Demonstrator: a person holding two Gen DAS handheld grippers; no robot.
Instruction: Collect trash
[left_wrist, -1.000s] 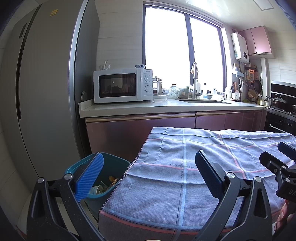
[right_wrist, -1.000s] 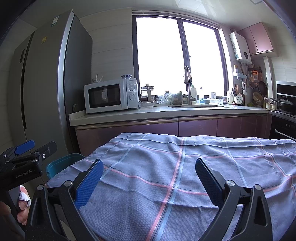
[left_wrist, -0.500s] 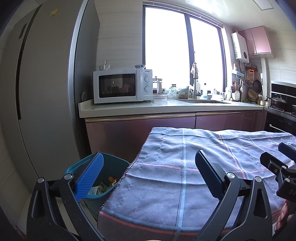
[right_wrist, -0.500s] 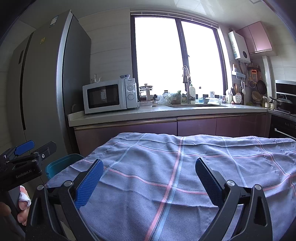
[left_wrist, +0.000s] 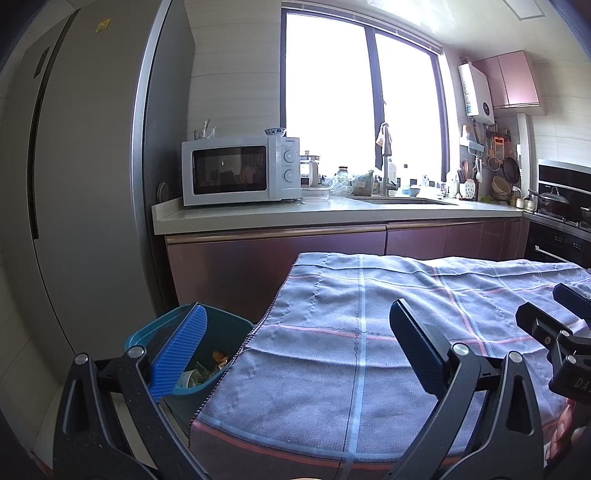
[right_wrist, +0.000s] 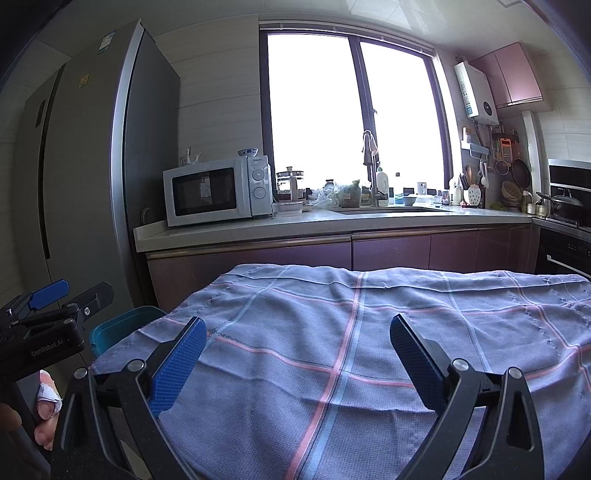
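A teal trash bin (left_wrist: 221, 343) stands on the floor at the table's left end, with scraps of trash (left_wrist: 207, 369) inside. It also shows in the right wrist view (right_wrist: 122, 328). My left gripper (left_wrist: 295, 350) is open and empty, held over the table's left corner beside the bin. My right gripper (right_wrist: 295, 354) is open and empty over the middle of the blue checked tablecloth (right_wrist: 369, 332). No loose trash shows on the cloth.
A tall grey fridge (left_wrist: 85, 184) stands left of the bin. Behind the table runs a counter (left_wrist: 332, 216) with a white microwave (left_wrist: 240, 171), a sink and kitchenware. A stove with a pot (left_wrist: 554, 201) is at the far right.
The right wrist view has shifted slightly; both grippers stay open and nearly still.
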